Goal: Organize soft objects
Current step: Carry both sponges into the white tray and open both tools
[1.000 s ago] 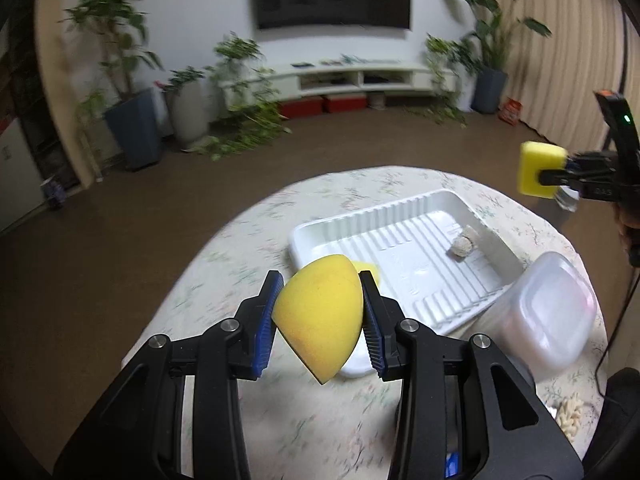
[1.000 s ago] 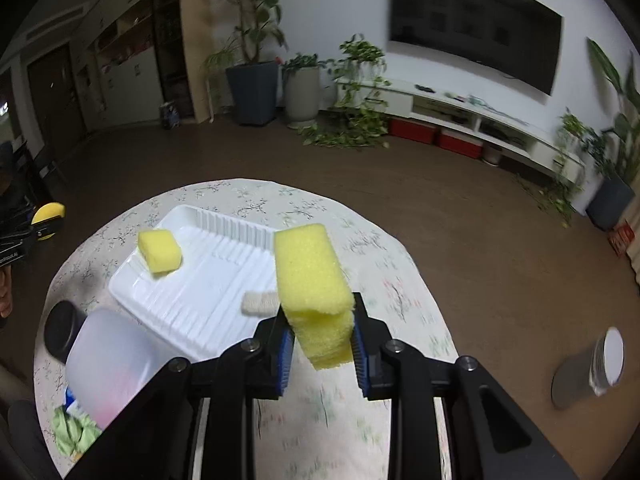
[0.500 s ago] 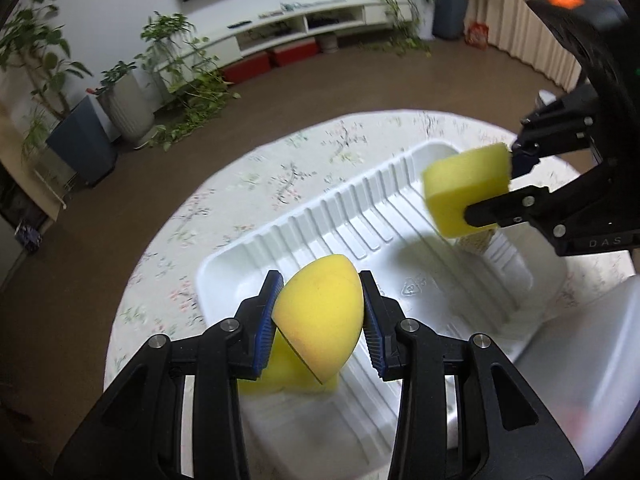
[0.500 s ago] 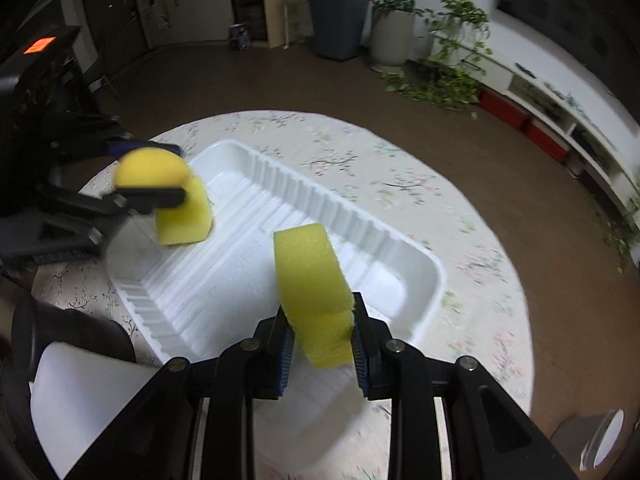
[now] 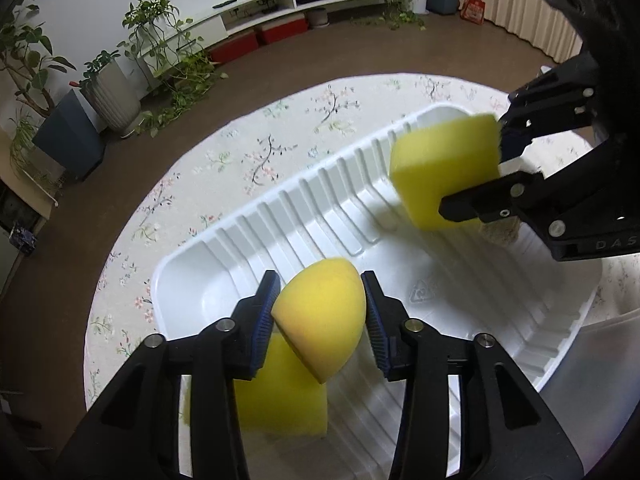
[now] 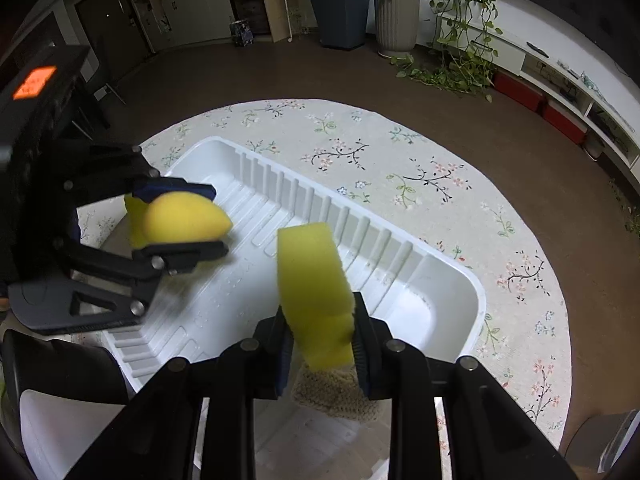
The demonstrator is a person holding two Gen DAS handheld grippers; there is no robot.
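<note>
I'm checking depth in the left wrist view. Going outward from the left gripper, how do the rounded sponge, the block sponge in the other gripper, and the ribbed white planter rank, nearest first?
1. Rounded sponge: clamped in the left gripper, over the tray's near end.
2. Block sponge: right side, held by the right gripper above the tray.
3. Ribbed white planter: on the floor, far left, beyond the table.

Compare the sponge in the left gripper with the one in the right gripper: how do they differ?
The rounded sponge in the left gripper is wedge-shaped and orange-tinged; the block sponge in the right gripper is rectangular, flat-faced, lemon yellow and stands taller above its jaws. Both are clamped above the white tray.
</note>
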